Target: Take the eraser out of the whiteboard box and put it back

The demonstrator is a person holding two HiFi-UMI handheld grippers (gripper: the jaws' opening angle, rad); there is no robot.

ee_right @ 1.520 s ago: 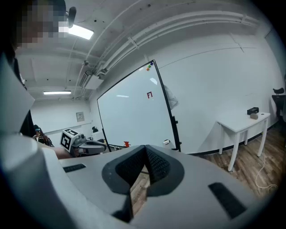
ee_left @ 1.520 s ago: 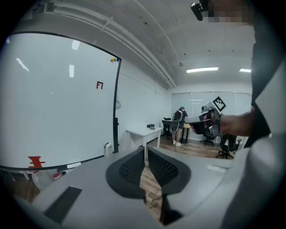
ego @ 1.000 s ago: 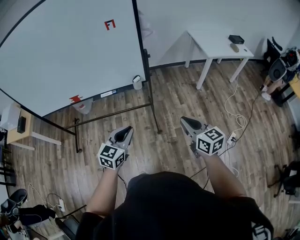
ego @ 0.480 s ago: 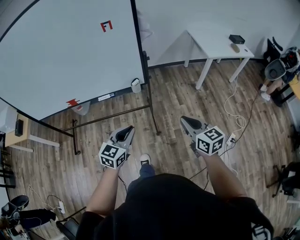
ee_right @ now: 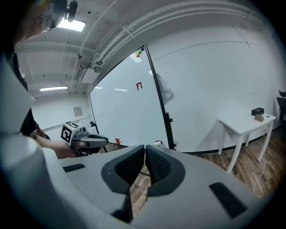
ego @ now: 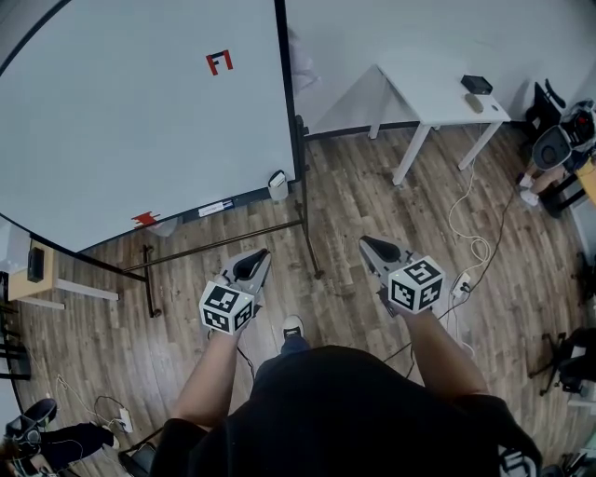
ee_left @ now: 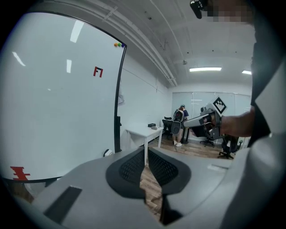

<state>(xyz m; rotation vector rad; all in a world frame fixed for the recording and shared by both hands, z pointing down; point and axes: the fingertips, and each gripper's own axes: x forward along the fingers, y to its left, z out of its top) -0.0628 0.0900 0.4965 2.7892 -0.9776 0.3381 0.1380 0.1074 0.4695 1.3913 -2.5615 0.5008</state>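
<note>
Wood-plank floor (ego: 354,214); white table (ego: 436,93) against white wall (ego: 419,28); ceiling strip lights (ee_left: 204,69).

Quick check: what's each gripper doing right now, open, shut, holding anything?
Left gripper: shut, nothing between the jaws.
Right gripper: shut, nothing between the jaws.

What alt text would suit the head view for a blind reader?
From above, a person holds the left tool and right tool, both shut and empty, toward a large whiteboard standing on a wood floor. A white table stands at right.
</note>
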